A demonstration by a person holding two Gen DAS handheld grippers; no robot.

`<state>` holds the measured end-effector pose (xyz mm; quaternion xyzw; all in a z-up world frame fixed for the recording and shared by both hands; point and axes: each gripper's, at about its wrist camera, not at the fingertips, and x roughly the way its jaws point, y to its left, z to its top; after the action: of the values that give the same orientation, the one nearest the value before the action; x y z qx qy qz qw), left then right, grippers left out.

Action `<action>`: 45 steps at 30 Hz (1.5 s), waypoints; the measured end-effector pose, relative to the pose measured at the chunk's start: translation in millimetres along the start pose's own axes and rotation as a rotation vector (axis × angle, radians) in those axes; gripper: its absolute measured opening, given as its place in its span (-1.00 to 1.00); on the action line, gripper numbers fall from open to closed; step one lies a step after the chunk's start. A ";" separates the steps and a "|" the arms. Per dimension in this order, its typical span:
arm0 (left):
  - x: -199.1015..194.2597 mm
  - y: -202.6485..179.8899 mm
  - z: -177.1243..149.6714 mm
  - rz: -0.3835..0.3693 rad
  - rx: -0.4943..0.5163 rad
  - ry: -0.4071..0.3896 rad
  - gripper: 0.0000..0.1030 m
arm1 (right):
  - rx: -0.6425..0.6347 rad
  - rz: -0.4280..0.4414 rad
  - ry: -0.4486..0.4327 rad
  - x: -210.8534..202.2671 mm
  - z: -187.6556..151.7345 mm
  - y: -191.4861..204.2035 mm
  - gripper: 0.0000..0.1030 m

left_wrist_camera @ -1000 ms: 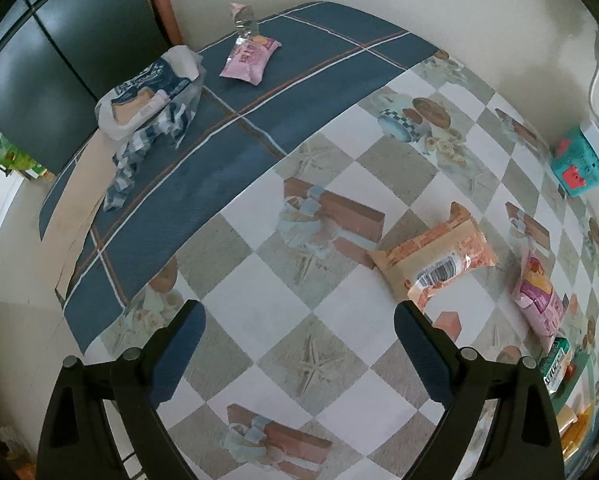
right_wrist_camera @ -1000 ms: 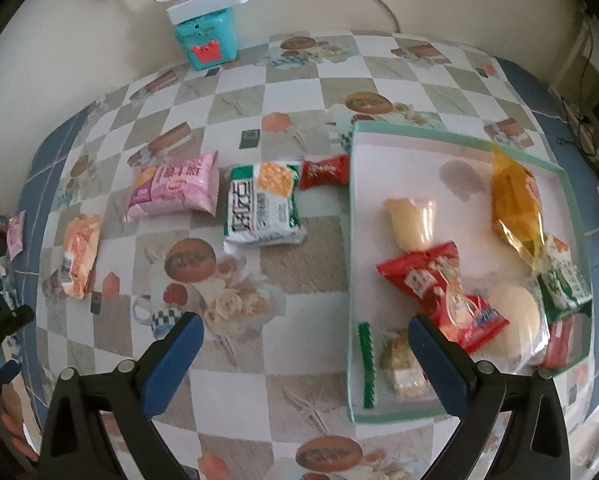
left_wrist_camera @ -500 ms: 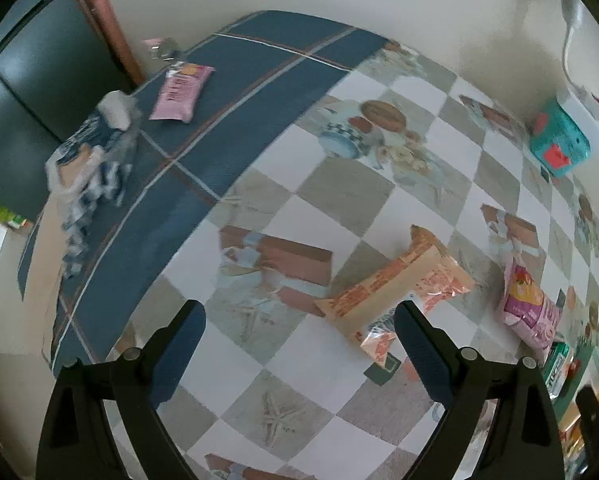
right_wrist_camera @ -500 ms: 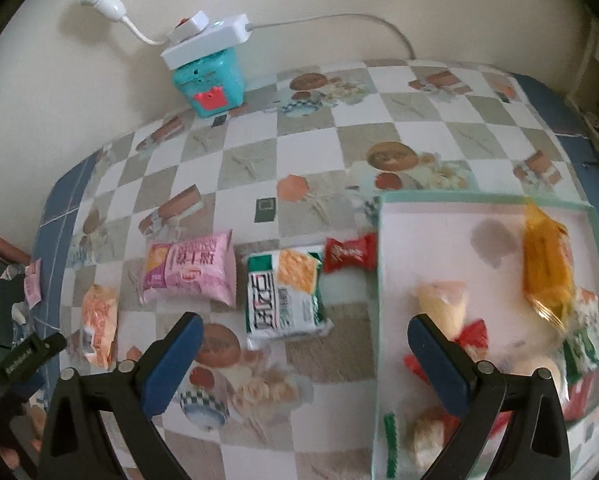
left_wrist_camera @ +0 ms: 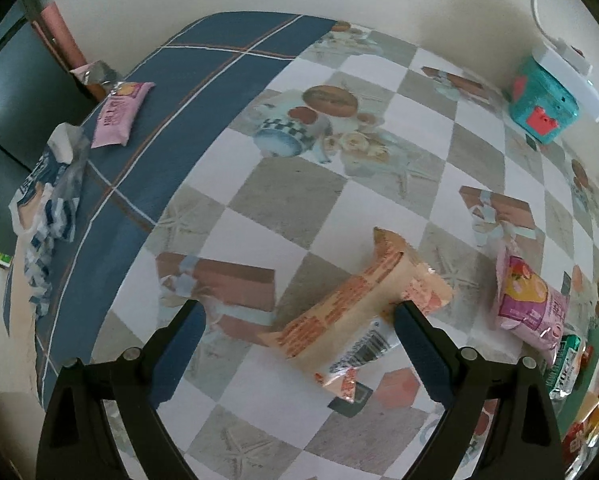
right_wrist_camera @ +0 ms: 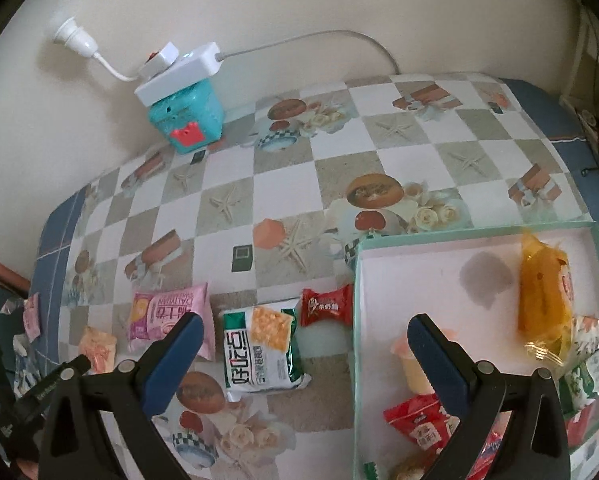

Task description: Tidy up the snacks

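Note:
An orange snack packet (left_wrist_camera: pixel 359 308) lies on the checked tablecloth, low between the fingers of my open left gripper (left_wrist_camera: pixel 299 320) and close to its right finger. To its right lie a pink packet (left_wrist_camera: pixel 527 304) and a green-and-white packet (left_wrist_camera: pixel 565 364). In the right wrist view my right gripper (right_wrist_camera: pixel 305 340) stands open above the green-and-white packet (right_wrist_camera: pixel 259 348). Beside that packet are a red candy (right_wrist_camera: pixel 325 304) and the pink packet (right_wrist_camera: pixel 167 316). The green-rimmed tray (right_wrist_camera: pixel 357 280) on the right holds several snacks, among them a yellow packet (right_wrist_camera: pixel 543 300).
A teal box (right_wrist_camera: pixel 187 120) with a white power strip (right_wrist_camera: pixel 179 72) on top stands against the wall. On the blue cloth at the far left lie another pink packet (left_wrist_camera: pixel 119 114) and a crumpled plastic bag (left_wrist_camera: pixel 47 196). The table edge drops off left of them.
My left gripper has rolled and come down towards the orange packet, which now lies between its fingers. My right gripper has slid from over the tray to the loose packets beside it.

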<state>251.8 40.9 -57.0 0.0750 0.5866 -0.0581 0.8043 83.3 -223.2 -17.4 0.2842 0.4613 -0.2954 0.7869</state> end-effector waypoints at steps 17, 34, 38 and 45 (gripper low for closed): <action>2.9 -10.3 1.0 -0.047 0.067 -0.013 0.85 | -0.128 -0.017 0.114 43.2 -27.0 36.3 0.60; -0.1 -8.3 -0.2 -0.055 0.050 -0.028 -0.19 | -0.130 0.001 0.131 41.9 -31.7 36.7 0.03; -13.5 -9.3 -3.6 -0.040 0.048 -0.043 -0.21 | -0.127 0.013 0.128 30.3 -32.2 35.7 0.03; -53.3 -17.5 -19.3 -0.027 0.075 -0.085 -0.21 | -0.107 0.044 0.103 -7.7 -34.2 33.1 0.03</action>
<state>214.3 27.7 -13.0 0.0948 0.5501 -0.0939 0.8244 85.2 -175.1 -18.8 0.2666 0.5101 -0.2376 0.7825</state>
